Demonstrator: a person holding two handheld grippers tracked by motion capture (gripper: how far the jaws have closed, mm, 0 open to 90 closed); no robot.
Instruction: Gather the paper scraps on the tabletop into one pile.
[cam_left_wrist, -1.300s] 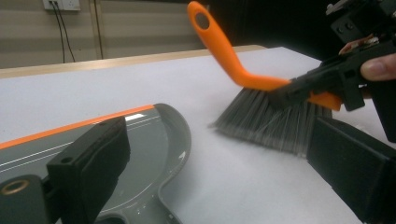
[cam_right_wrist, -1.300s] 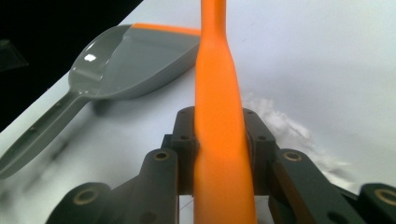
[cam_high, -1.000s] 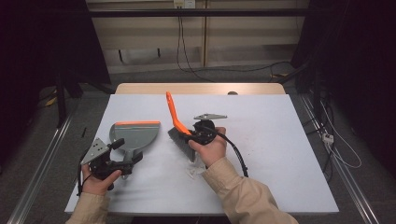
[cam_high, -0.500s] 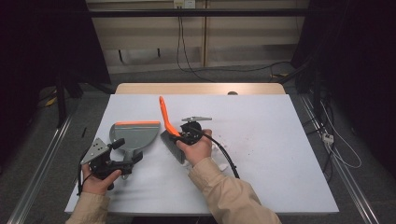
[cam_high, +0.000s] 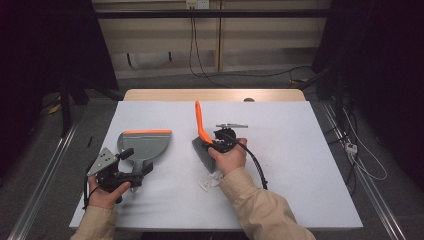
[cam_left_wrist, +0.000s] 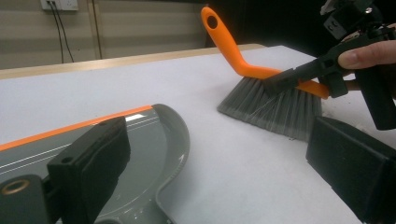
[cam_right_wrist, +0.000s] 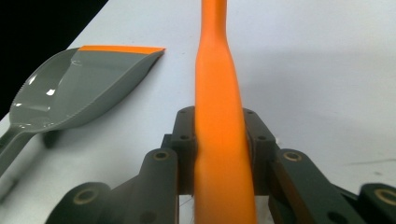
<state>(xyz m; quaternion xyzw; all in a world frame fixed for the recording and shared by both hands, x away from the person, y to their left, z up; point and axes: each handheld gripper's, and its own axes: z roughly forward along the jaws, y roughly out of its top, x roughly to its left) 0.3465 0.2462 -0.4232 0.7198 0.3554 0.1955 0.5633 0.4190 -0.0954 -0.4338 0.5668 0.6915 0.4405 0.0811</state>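
Both grippers are black: the left gripper (cam_high: 131, 161) carries a grey three-cornered plate (cam_high: 101, 161), and the right gripper (cam_high: 212, 145) trails a black cable (cam_high: 256, 166). Its jaw links show round screw holes. The person wears beige sleeves (cam_high: 262, 212).

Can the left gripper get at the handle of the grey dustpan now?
Probably yes: the left gripper is open, its jaws standing on either side of the dustpan handle, and nothing lies between them.

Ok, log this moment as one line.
right gripper: shut on brush | left gripper: open at dustpan handle | bristles on table | scraps unswept
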